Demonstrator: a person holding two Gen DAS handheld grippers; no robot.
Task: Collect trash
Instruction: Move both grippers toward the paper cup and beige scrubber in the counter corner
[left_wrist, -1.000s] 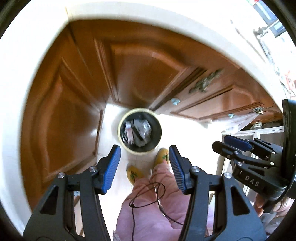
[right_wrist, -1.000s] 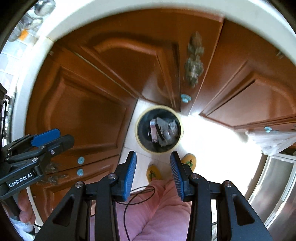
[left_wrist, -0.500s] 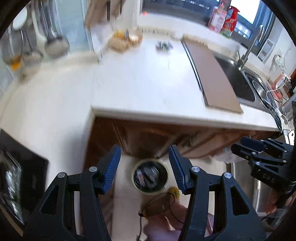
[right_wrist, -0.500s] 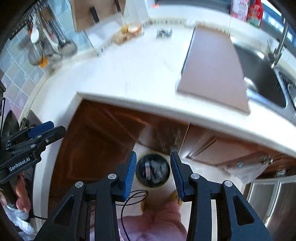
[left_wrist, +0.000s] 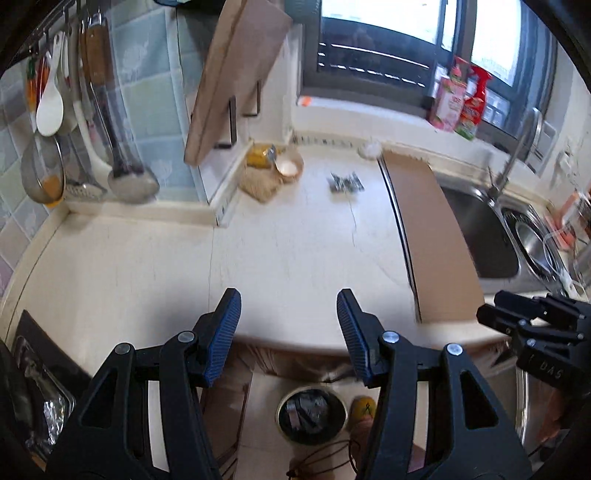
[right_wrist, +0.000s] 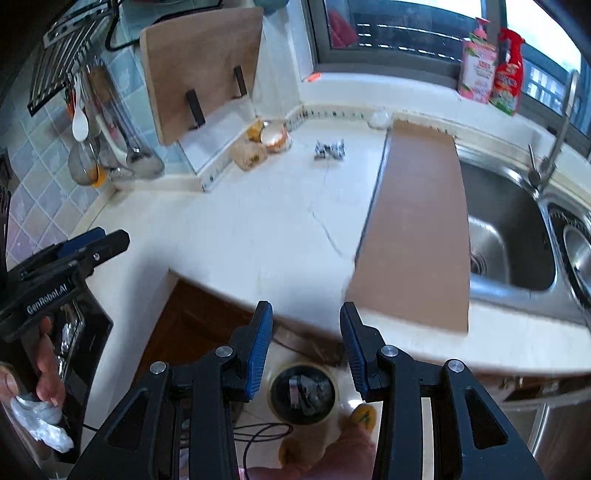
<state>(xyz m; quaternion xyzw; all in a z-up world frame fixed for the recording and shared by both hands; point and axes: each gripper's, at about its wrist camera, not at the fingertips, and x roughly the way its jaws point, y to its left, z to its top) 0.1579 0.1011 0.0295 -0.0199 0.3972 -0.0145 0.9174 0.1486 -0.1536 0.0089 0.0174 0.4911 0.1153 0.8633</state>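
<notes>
On the white counter (left_wrist: 280, 251) lies a crumpled silver wrapper (left_wrist: 345, 182), also in the right wrist view (right_wrist: 329, 149). In the back corner sit a brown crumpled bag, a yellow packet and a small round cup (left_wrist: 273, 170), seen too in the right wrist view (right_wrist: 264, 142). A round bin (left_wrist: 312, 413) holding trash stands on the floor below the counter edge; it also shows in the right wrist view (right_wrist: 303, 393). My left gripper (left_wrist: 288, 325) is open and empty above the counter's front edge. My right gripper (right_wrist: 306, 341) is open and empty, beside it.
A brown board (left_wrist: 432, 236) lies along the steel sink (right_wrist: 509, 236) at right. A cutting board (right_wrist: 199, 66) and hanging utensils (left_wrist: 74, 122) line the back left wall. Bottles (right_wrist: 491, 66) stand on the window sill. A black stove (left_wrist: 33, 373) is at left.
Both grippers have tilted up from looking down at the bin and cabinet doors to facing the countertop. The bin has dropped to the bottom of both views. Jaws stay open.
</notes>
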